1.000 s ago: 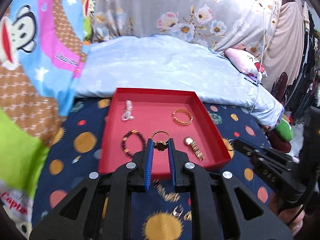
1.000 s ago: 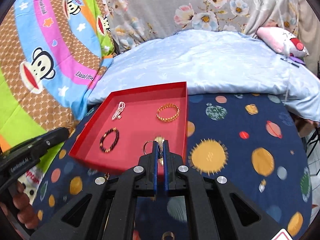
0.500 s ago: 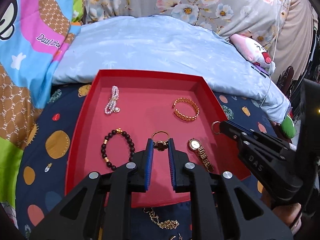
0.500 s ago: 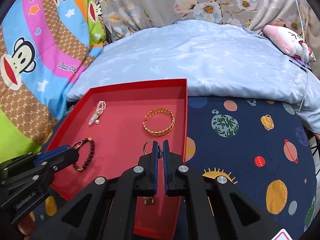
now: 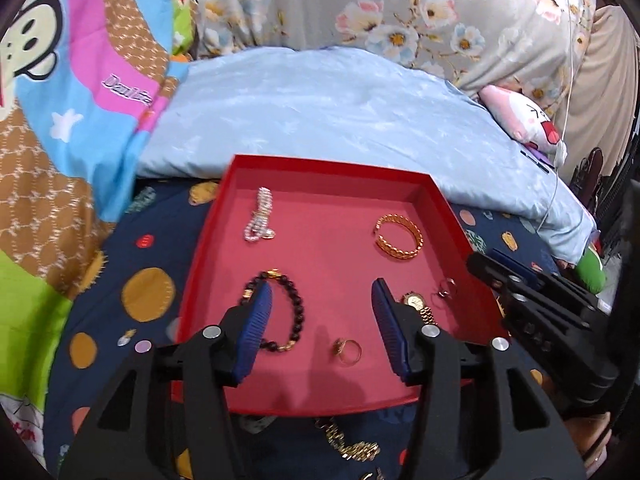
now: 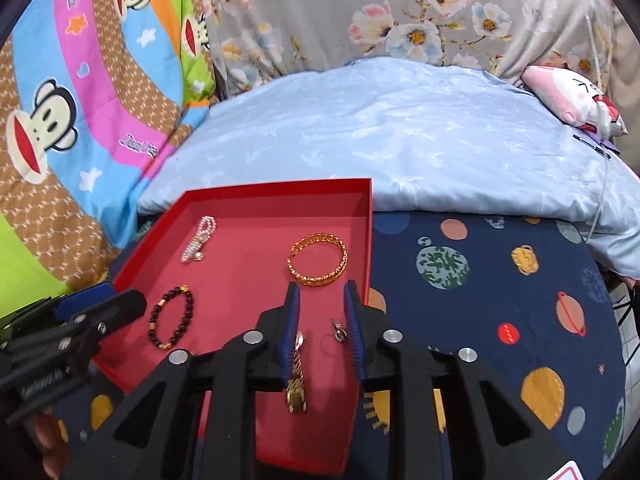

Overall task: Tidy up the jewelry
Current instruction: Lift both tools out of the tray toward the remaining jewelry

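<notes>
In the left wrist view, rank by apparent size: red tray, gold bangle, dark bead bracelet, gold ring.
1. red tray
2. dark bead bracelet, closer to the camera, so its lead is unsure
3. gold bangle
4. gold ring

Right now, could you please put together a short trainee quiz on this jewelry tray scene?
1. True or false: the gold bangle lies inside the red tray.
2. Which item lies outside the tray, on the planet-print cloth? A) pearl bracelet B) gold chain C) dark bead bracelet
3. Fill in: between the pads of the left claw, on the tray floor, lies a gold ____.

Key: 1 true; 2 B; 3 ring.
</notes>
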Motion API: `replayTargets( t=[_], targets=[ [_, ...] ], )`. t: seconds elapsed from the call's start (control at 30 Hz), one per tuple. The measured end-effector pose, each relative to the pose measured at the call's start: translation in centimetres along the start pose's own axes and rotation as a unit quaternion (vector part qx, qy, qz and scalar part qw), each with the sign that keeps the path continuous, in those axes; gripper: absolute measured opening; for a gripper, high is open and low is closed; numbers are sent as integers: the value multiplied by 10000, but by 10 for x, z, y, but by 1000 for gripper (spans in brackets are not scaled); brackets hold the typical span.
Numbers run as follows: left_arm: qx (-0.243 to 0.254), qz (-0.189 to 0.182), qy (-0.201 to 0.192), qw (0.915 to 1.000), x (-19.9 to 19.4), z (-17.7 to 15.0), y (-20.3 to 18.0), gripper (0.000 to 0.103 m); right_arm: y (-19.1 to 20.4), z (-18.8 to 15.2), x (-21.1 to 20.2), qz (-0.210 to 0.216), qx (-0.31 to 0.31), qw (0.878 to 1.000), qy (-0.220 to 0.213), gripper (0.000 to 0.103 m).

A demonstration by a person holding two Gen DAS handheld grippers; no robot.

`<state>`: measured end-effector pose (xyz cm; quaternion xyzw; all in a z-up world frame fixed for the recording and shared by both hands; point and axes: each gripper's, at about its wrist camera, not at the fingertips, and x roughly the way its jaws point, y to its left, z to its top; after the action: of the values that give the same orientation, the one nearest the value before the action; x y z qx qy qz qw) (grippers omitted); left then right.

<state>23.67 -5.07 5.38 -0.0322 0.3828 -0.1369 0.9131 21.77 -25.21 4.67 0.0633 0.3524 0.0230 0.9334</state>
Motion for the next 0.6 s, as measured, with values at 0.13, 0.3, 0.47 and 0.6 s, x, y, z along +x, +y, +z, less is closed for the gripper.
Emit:
replayTargets(
  t=[0.13,0.3,0.47,0.6],
  targets=[
    [-14,113,-95,9999,-20,-13,9,50,-3,-13,-29,158,117,9998,-86,26],
    [-76,219,-58,9997,-39,-42,17,53,-5,-45,-56,296,240,9993,33,29],
    [-61,296,174,9994,-50,-85,20,59,-3,-91,-73,360,312,9981,390,29],
    [-169,297,409,9986,-54,-114,23,59,11,-121,-79,474,257,9962,691,29]
  ],
)
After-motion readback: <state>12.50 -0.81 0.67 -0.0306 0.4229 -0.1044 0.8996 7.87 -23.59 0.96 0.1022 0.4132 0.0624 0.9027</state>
